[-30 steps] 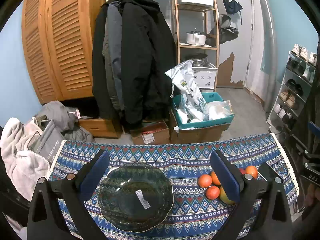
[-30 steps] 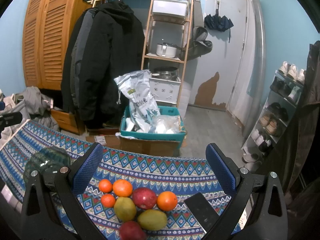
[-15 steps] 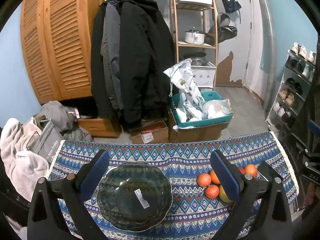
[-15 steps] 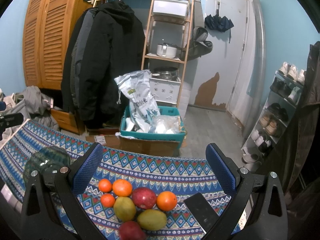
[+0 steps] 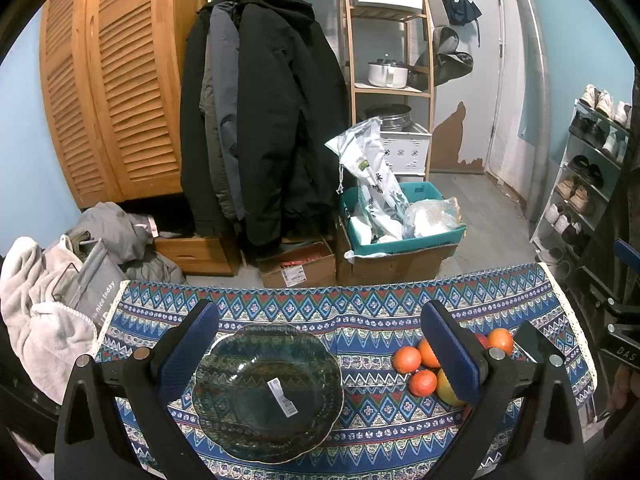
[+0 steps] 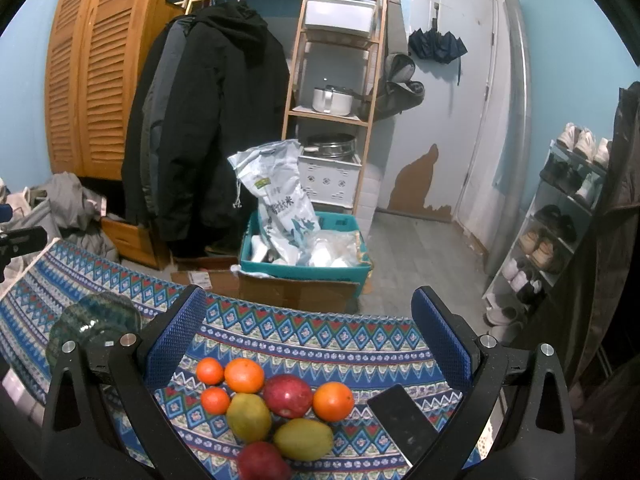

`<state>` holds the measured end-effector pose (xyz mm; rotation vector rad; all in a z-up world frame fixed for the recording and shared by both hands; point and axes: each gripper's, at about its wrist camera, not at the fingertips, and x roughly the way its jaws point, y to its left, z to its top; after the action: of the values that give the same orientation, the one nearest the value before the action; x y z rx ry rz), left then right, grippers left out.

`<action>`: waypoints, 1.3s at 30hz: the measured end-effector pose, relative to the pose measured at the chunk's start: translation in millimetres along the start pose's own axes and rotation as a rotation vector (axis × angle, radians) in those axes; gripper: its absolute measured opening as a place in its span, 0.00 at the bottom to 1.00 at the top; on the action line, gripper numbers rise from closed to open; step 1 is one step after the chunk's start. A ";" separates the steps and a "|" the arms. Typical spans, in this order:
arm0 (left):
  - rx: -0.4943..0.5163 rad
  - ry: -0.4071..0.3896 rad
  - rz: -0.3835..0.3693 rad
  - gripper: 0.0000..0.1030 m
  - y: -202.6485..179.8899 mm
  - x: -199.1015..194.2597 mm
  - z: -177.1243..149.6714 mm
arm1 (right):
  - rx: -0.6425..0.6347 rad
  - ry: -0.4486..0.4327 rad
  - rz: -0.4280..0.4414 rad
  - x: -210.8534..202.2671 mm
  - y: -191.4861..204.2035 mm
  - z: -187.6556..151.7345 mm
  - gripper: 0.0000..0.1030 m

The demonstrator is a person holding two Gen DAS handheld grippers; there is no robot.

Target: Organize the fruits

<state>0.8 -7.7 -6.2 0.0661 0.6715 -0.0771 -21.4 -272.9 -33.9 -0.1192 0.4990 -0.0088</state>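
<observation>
Both tongs, left tongs [image 5: 320,340] and right tongs [image 6: 308,328], spread wide, empty, above glass bowl [image 5: 267,392] and fruit pile [image 6: 276,404].

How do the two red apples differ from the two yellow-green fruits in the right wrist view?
The red apples are dark red and rounder; the yellow-green fruits are more oval. One apple is cut off by the frame's lower edge; both yellow-green fruits show fully. All lie loose in one cluster on the patterned cloth, ungrasped.
</observation>
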 end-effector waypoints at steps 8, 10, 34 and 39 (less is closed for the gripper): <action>0.000 0.000 0.000 0.99 0.0 -0.1 -0.4 | 0.000 0.000 -0.001 0.0 0.4 -0.2 0.98; 0.001 0.000 0.000 0.99 -0.2 0.0 -0.4 | 0.000 0.000 0.000 0.0 0.5 -0.1 0.98; 0.033 0.019 -0.010 0.99 -12.5 11.5 -5.2 | -0.010 0.029 -0.023 8.5 -9.6 -6.3 0.98; 0.050 0.058 -0.031 0.99 -20.0 27.4 -13.6 | -0.009 0.095 -0.040 25.5 -15.4 -18.4 0.98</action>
<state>11.9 -27.8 -34.6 0.1066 0.7282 -0.1224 -7.5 -291.2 -60.2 -0.1379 0.5914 -0.0519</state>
